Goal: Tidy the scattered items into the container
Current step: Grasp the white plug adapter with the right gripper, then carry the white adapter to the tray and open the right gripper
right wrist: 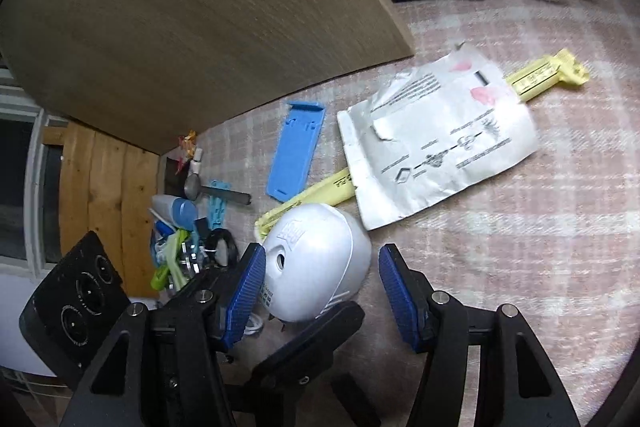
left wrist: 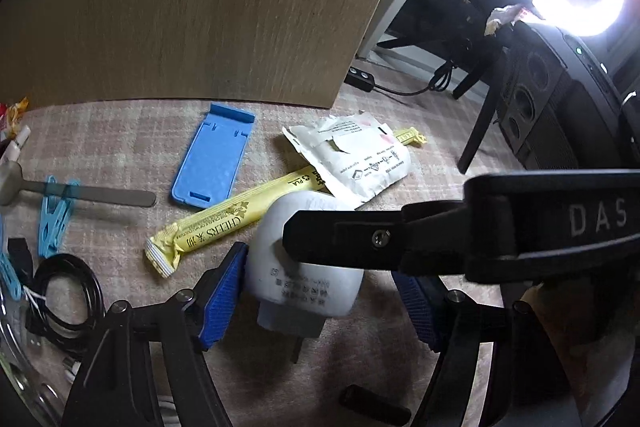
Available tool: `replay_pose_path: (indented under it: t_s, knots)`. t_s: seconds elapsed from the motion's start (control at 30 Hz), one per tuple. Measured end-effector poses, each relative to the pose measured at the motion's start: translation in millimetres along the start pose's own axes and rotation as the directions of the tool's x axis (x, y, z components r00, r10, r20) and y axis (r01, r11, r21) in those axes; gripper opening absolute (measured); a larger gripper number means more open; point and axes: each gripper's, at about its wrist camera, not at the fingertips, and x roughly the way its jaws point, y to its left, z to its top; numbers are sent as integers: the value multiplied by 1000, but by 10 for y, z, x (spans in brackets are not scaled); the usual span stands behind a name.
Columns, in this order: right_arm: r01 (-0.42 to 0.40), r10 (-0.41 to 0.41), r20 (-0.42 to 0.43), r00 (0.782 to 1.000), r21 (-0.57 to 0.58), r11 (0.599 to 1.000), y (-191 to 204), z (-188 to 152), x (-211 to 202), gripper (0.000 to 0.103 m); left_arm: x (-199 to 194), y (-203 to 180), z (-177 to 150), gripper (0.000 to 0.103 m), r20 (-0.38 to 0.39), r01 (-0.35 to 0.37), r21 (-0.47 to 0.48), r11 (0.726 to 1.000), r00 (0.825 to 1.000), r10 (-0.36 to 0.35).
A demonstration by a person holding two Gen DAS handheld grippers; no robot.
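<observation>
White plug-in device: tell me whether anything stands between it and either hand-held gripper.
Nothing visible does. The white plastic plug-in device already sits between the open blue pads of both the left hand-held gripper and the right hand-held gripper. Only the yellow straw wrapper lies partly beneath it, on the far side.

Left wrist view: low, close over the cloth (left wrist: 120,131), facing along its fingers toward the wood panel (left wrist: 200,7) and a ring light (left wrist: 616,3) at far right. Right wrist view: higher, tilted down on the same cloth (right wrist: 520,227), panel (right wrist: 180,27) behind. Shared ground: white plug (left wrist: 304,259) (right wrist: 316,263) right at both cameras' fingers, blue stand (left wrist: 212,163) (right wrist: 296,151), yellow sachet (left wrist: 216,223) (right wrist: 324,189), white packet (left wrist: 356,159) (right wrist: 436,143).
</observation>
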Motion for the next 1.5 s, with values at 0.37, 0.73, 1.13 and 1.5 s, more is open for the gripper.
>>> replay_pose_path:
  t_s: [0.37, 0.73, 1.13, 1.5]
  knots:
    - [-10, 10, 42, 999, -11, 1000, 14, -216, -246, 55, -278, -255, -144, 62, 16, -2, 17, 1000, 1000, 2]
    - [-37, 40, 141, 989, -24, 999, -25, -820, -1064, 55, -727, -1137, -364, 62, 70, 23, 142, 990, 997, -33]
    - [-14, -2, 297, 955, 53, 998, -736, -1548, -2261, 55, -617, -2554, -686, 62, 15, 152, 303, 941, 986, -164]
    - [13, -88, 401, 912, 186, 982, -1619, -2172, -3148, 55, -198, -3893, -1053, 62, -119, 292, 419, 860, 956, -267]
